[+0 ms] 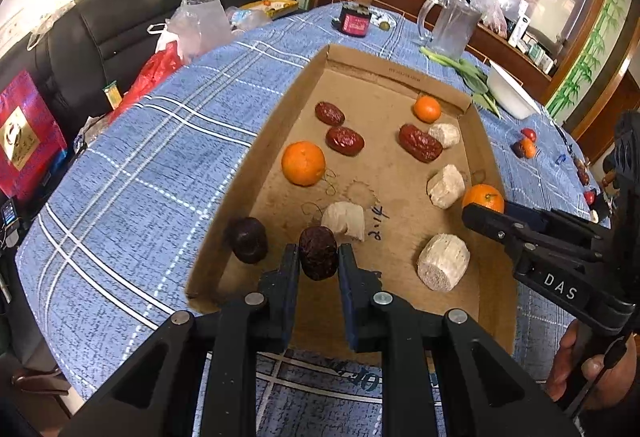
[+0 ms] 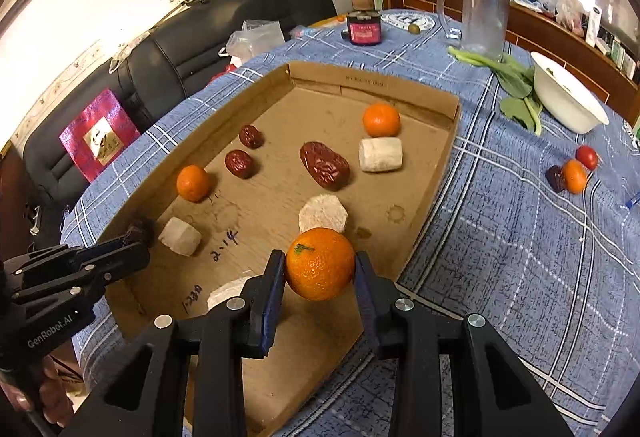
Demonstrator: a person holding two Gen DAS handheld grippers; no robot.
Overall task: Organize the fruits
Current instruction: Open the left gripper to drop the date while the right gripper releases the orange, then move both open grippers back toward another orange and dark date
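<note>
Left tool grips dark wrinkled date; right tool glossy tangerine.

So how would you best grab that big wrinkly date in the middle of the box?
Grip the big date across its narrow middle, coming down from above. It lies flat and long on the box floor, with open space along both long sides for the fingers.

We see a dark wrinkled date & an orange pinched above the cardboard tray; others lie scattered inside.
</note>
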